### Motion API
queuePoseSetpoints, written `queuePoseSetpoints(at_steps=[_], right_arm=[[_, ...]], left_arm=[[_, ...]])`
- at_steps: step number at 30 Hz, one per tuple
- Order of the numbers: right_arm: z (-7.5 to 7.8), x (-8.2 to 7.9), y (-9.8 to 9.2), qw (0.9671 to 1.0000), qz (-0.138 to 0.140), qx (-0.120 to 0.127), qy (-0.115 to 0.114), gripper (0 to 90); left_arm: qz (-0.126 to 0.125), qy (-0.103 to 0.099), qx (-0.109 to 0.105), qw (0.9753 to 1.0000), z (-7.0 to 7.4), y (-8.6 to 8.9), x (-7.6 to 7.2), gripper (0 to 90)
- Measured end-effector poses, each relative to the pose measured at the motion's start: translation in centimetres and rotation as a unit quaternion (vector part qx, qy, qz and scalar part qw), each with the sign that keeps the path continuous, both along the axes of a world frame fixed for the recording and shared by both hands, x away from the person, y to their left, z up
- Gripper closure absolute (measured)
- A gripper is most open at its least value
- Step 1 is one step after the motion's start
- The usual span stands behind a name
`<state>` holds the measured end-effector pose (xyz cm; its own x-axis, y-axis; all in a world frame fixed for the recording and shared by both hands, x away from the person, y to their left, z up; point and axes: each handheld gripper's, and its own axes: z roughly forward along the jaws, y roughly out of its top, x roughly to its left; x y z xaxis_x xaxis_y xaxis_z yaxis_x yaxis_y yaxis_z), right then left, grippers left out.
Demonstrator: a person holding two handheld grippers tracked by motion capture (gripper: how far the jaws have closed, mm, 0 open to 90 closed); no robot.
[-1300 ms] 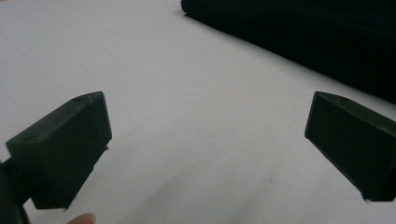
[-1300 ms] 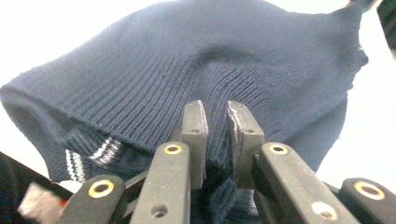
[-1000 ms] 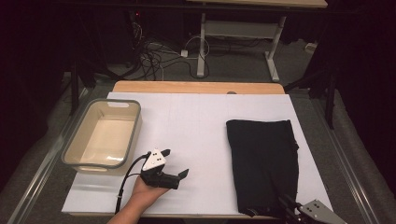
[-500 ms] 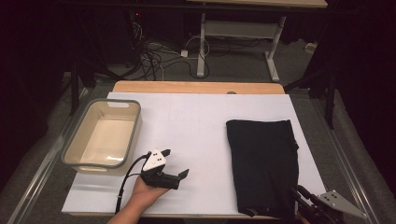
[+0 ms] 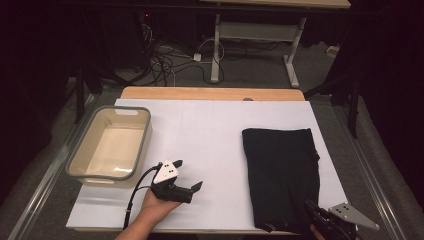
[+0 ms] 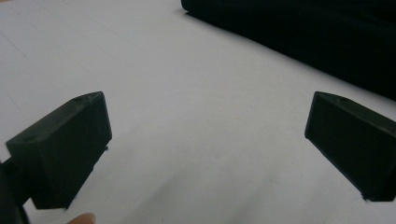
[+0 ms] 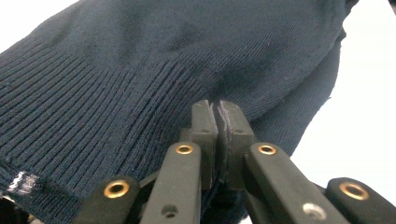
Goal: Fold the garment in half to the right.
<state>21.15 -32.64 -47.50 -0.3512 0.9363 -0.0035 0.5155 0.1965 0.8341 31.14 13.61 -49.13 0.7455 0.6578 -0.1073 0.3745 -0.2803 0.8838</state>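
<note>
A: Change since a second ago: right claw [image 5: 320,220] has slid further toward the near right corner of the surface [image 5: 210,130]. Left claw [image 5: 187,189] unmoved.

B: Right claw state?

A: Clamped on the near hem of the dark knit garment [image 5: 281,175]; the right gripper view has its jaws pressed together with ribbed fabric [image 7: 116,107] between them.

B: Lie of the garment?

A: Folded flat on the right half of the surface, long axis running near to far. It stretches away from the right claw toward the far edge. Right hand is the nearer one by a good margin.

B: Left claw?

A: Wide, holding nothing, resting on bare white surface, pointing right; garment edge [image 6: 289,28] lies ahead of it, well apart.

B: Containers?

A: One tub [image 5: 111,145], far left, beside the left hand [image 5: 157,202]. Nothing in it.
</note>
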Motion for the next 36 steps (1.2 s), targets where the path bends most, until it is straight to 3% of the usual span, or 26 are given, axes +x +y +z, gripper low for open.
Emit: queuePoseSetpoints(at_steps=[6, 8, 10, 13, 15, 17, 19, 23, 27, 29, 30, 31, 32, 33, 36], right_arm=[[2.1, -1.4, -0.9, 0.9989, -0.016, -0.017, -0.04, 87.4], [2.4, -1.8, -1.7, 0.9988, -0.02, -0.014, -0.043, 87.4], [2.1, -1.9, -2.1, 0.9989, -0.026, -0.016, -0.036, 87.4], [0.5, -1.4, -2.3, 0.9992, -0.032, -0.025, -0.007, 87.2], [-0.3, -1.0, -2.5, 0.9996, -0.022, -0.01, 0.012, 84.1], [0.0, -0.9, -2.5, 0.9998, -0.019, 0.001, 0.007, 70.8], [0.8, -0.5, -2.7, 0.9995, -0.029, 0.008, -0.008, 65.5], [1.3, 2.1, -2.9, 0.9988, -0.047, 0.003, -0.011, 61.6], [0.2, 6.6, -3.5, 0.9969, -0.077, 0.005, 0.02, 57.7], [0.1, 8.4, -3.7, 0.9953, -0.084, 0.009, 0.048, 59.3], [0.2, 9.0, -3.7, 0.9958, -0.078, 0.006, 0.046, 61.8], [0.2, 9.4, -3.5, 0.9958, -0.075, 0.0, 0.052, 66.6], [0.1, 9.7, -3.4, 0.9956, -0.073, -0.01, 0.057, 77.5], [0.1, 9.8, -3.3, 0.9957, -0.072, -0.017, 0.055, 86.7], [0.5, 9.3, -3.6, 0.9949, -0.086, -0.041, 0.034, 88.4]], left_arm=[[-0.001, 0.0, 0.0, 1.0, 0.0, 0.0, 0.0, 0.0], [-0.001, 0.0, 0.0, 1.0, 0.0, 0.0, 0.0, 0.0], [-0.001, 0.0, 0.0, 1.0, 0.0, 0.0, 0.0, 0.0], [-0.001, 0.0, 0.0, 1.0, 0.0, 0.0, 0.0, 0.0], [-0.001, 0.0, 0.0, 1.0, 0.0, 0.0, 0.0, 0.0], [0.0, 0.0, 0.0, 1.0, 0.0, 0.0, 0.0, 0.0], [0.0, -0.001, 0.001, 1.0, 0.0, 0.0, 0.0, 0.0], [0.002, -0.001, 0.001, 1.0, 0.0, 0.0, 0.0, 0.0], [0.002, 0.001, 0.0, 1.0, 0.0, 0.0, 0.0, 0.0], [0.0, 0.001, 0.0, 1.0, 0.0, 0.0, 0.0, 0.0], [0.0, 0.001, 0.0, 1.0, 0.0, 0.0, 0.0, 0.0], [-0.001, 0.001, -0.001, 1.0, 0.0, 0.0, 0.0, 0.0], [-0.001, 0.001, -0.001, 1.0, 0.0, 0.0, 0.0, 0.0], [-0.001, 0.001, -0.001, 1.0, 0.0, 0.0, 0.0, 0.0], [-0.001, -0.002, -0.001, 1.0, 0.0, 0.0, -0.1, 0.0]])
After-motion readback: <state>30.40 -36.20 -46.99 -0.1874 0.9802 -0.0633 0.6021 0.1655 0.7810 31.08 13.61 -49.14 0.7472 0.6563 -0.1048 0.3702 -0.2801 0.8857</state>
